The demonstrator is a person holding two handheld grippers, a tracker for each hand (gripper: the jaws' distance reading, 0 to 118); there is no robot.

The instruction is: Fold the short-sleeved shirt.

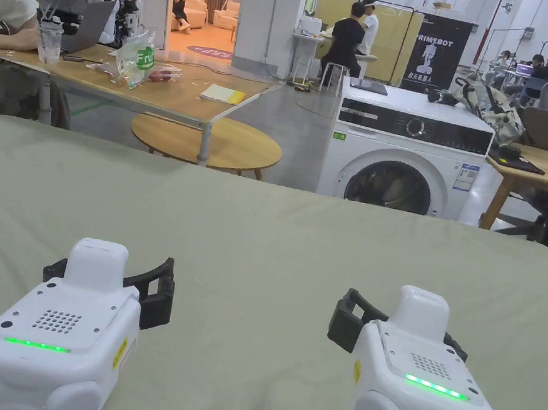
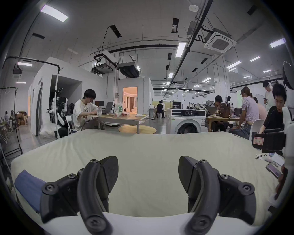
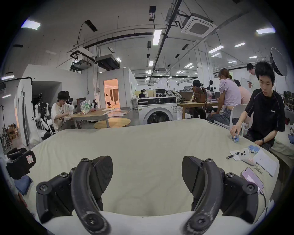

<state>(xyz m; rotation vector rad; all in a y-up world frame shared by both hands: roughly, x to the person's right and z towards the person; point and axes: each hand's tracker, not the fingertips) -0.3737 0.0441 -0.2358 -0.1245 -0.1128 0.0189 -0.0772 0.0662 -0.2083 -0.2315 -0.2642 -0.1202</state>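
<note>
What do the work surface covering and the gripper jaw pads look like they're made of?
The covering looks like matte woven cloth, pale green-beige: soft creases and rounded, draped edges suggest fabric over padding. The left gripper and right gripper both stand open; their pads look like black rubber or moulded plastic, with a fine ribbed texture and dull finish. Which of the two is unclear.

Your left gripper (image 1: 107, 284) and right gripper (image 1: 400, 329) sit side by side over the near edge of the bed (image 1: 263, 226), apart from each other. A folded cloth (image 2: 28, 187) lies near the bed's left edge, left of your left gripper. A phone (image 3: 252, 179), papers (image 3: 264, 162) and a pen (image 3: 232, 155) lie along the right edge. Beyond the far edge stands a washing machine (image 1: 404, 163), with a round table (image 1: 212, 141) to its left.
</note>
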